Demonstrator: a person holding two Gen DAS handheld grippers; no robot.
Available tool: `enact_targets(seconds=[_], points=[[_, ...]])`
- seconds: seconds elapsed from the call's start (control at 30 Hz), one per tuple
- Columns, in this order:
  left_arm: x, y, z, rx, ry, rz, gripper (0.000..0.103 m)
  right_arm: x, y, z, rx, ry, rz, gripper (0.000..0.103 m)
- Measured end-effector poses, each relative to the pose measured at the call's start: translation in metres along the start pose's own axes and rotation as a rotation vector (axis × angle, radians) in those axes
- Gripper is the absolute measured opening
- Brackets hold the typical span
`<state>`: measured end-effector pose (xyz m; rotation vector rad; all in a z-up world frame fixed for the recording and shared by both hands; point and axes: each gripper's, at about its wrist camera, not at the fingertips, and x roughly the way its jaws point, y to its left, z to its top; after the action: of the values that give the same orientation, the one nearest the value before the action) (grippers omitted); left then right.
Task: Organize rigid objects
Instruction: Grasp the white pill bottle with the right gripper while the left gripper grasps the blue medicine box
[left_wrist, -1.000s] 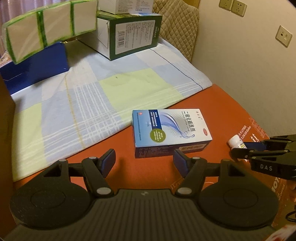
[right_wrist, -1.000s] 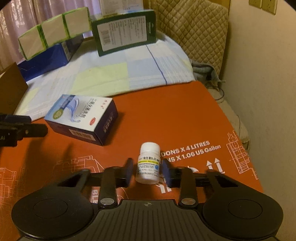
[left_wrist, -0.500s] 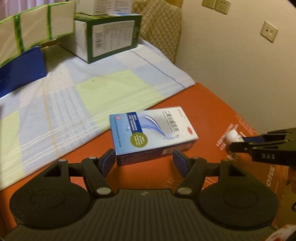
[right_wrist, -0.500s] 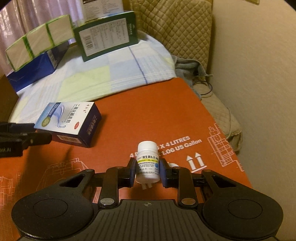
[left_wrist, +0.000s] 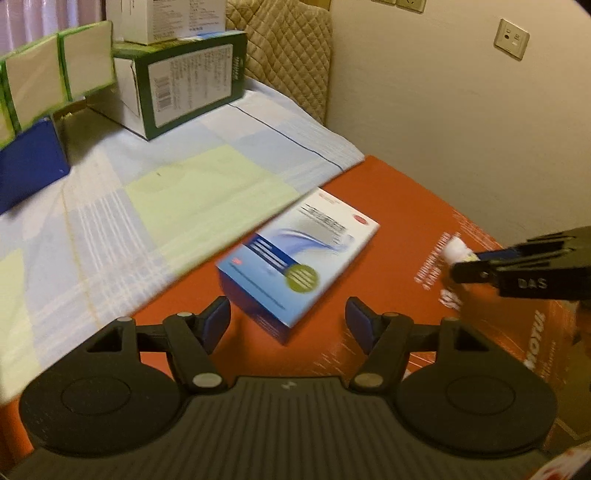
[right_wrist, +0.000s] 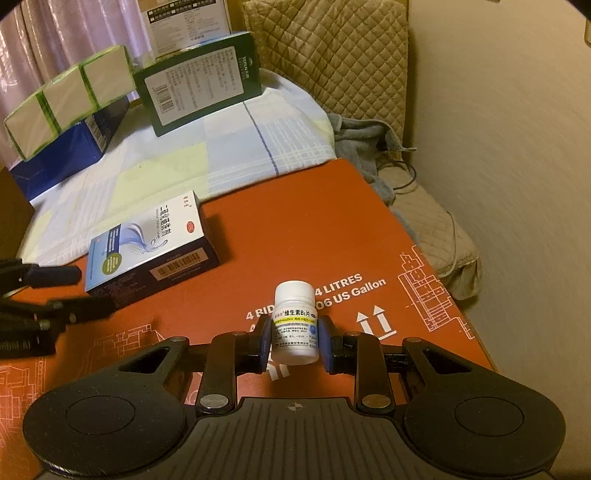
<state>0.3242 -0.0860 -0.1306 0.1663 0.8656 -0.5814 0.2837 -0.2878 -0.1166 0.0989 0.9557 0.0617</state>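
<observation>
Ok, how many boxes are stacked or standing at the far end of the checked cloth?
4, perhaps more hidden. The dark green box stands on the cloth, the white box on top of it, the blue box left, and the green-edged box lies across it.

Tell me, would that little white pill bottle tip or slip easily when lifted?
Probably light and stiff: the white pill bottle looks like small hard plastic. Its smooth round sides could slip or twist, though the right tongs pinch its labelled middle squarely. Set down, it may tip, being taller than wide.
</observation>
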Motion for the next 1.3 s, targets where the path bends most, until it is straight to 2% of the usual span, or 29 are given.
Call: enact_targets(seconds=[0.07, 0.23, 0.57, 0.73, 0.9, 1.0, 1.17, 1.3], points=[[0.002, 0.003, 0.005, 0.037, -0.011, 0.007, 0.073, 0.001, -0.001, 0.001, 0.005, 0.000, 0.003, 0.024], [0.011, 0.006, 0.016, 0.129, -0.034, -0.019, 0.078, 0.002, -0.004, 0.001, 0.020, 0.003, 0.008, 0.024], [0.027, -0.003, 0.014, 0.160, 0.020, -0.107, 0.078, 0.000, -0.011, -0.001, 0.048, 0.008, 0.001, 0.024], [0.025, -0.017, 0.019, 0.170, 0.029, -0.064, 0.078, 0.003, -0.011, -0.001, 0.051, 0.016, 0.000, 0.024], [0.039, -0.026, 0.031, 0.162, 0.074, -0.018, 0.078, 0.006, -0.009, -0.002, 0.041, 0.026, 0.004, 0.024], [0.047, -0.032, 0.032, 0.193, 0.092, 0.017, 0.072, 0.006, -0.008, -0.002, 0.038, 0.025, 0.005, 0.024], [0.046, -0.033, 0.031, 0.169, 0.093, 0.021, 0.063, 0.003, -0.008, -0.002, 0.039, 0.016, 0.007, 0.024], [0.039, -0.029, 0.025, 0.129, 0.098, 0.039, 0.061, 0.000, -0.006, -0.003, 0.035, 0.011, 0.014, 0.024]])
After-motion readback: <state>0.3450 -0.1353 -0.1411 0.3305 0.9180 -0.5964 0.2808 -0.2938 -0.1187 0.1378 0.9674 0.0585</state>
